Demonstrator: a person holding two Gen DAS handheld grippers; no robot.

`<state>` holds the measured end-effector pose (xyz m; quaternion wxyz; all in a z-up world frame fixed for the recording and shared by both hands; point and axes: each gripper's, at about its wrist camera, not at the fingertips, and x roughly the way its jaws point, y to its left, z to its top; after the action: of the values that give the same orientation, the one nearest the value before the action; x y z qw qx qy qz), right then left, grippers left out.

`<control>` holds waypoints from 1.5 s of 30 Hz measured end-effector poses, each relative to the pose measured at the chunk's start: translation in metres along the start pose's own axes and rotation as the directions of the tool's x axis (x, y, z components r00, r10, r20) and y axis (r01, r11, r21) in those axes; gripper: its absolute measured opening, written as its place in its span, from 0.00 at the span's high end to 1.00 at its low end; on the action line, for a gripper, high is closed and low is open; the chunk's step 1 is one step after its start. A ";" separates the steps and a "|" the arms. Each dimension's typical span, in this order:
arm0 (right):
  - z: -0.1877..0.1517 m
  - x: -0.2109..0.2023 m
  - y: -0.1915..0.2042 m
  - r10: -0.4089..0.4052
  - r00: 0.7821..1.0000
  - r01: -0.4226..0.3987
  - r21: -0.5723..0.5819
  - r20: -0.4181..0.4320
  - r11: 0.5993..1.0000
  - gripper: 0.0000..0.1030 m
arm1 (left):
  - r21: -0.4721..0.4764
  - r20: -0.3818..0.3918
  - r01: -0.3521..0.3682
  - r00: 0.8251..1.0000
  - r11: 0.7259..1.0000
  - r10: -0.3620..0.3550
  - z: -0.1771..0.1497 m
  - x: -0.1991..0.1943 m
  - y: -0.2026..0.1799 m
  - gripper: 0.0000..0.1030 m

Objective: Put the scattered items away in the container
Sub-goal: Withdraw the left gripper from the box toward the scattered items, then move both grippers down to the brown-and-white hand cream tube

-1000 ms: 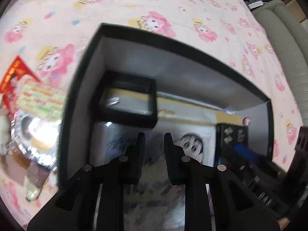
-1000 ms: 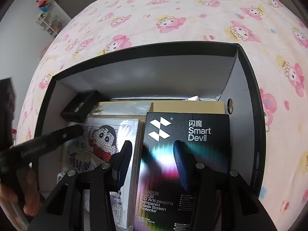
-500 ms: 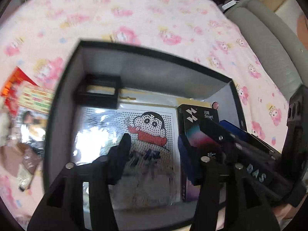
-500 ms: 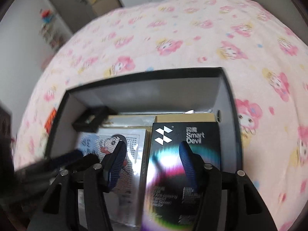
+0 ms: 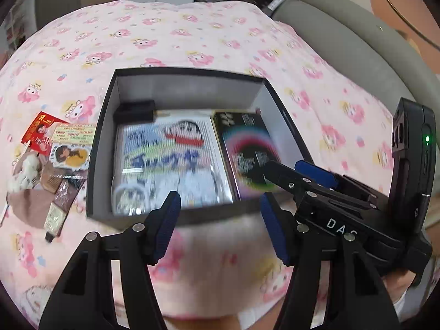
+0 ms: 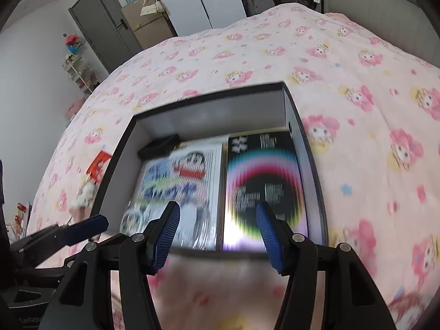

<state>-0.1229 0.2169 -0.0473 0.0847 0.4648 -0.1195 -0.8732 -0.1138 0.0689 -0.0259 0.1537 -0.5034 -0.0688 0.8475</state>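
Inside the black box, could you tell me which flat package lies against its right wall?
The black screen-protector box with the rainbow ring; the white cartoon-boy package lies left of it.

Light: bright and soft all over.
Blur: the box [image 5: 101, 148] and bed [image 6: 357, 88] looked smeared.
Edges: bent, with dark corners.

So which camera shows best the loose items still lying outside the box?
The left wrist view. There the loose items lie in a pile on the bedspread beside the left wall of the box: a red card, a sticker, a white plush, a tube. In the right wrist view the pile is small, blurred and partly cut off by the box wall.
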 end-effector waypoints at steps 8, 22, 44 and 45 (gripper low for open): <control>-0.036 -0.043 0.017 -0.018 0.999 0.020 -0.055 0.032 0.998 0.47 | 0.018 0.033 0.024 0.999 1.000 -0.024 -0.028 -0.031 -0.001 0.33; -0.053 -0.067 0.072 -0.020 0.998 0.029 -0.133 0.063 0.991 0.47 | -0.034 0.090 0.060 0.994 0.998 -0.056 -0.051 -0.072 0.033 0.33; -0.061 0.030 0.210 0.090 0.987 -0.126 -0.289 -0.136 0.949 0.47 | -0.360 0.106 0.006 0.994 0.933 0.035 -0.091 -0.085 0.203 0.33; -0.060 0.039 0.213 0.099 0.983 -0.140 -0.278 -0.154 0.950 0.47 | -0.384 0.105 0.005 0.994 0.923 0.038 -0.091 -0.082 0.211 0.33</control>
<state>-0.0865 -0.0050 -0.0492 0.2122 0.4987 -0.0129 -0.8403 -0.0377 -0.1606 -0.0593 0.0410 -0.4767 -0.2376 0.8454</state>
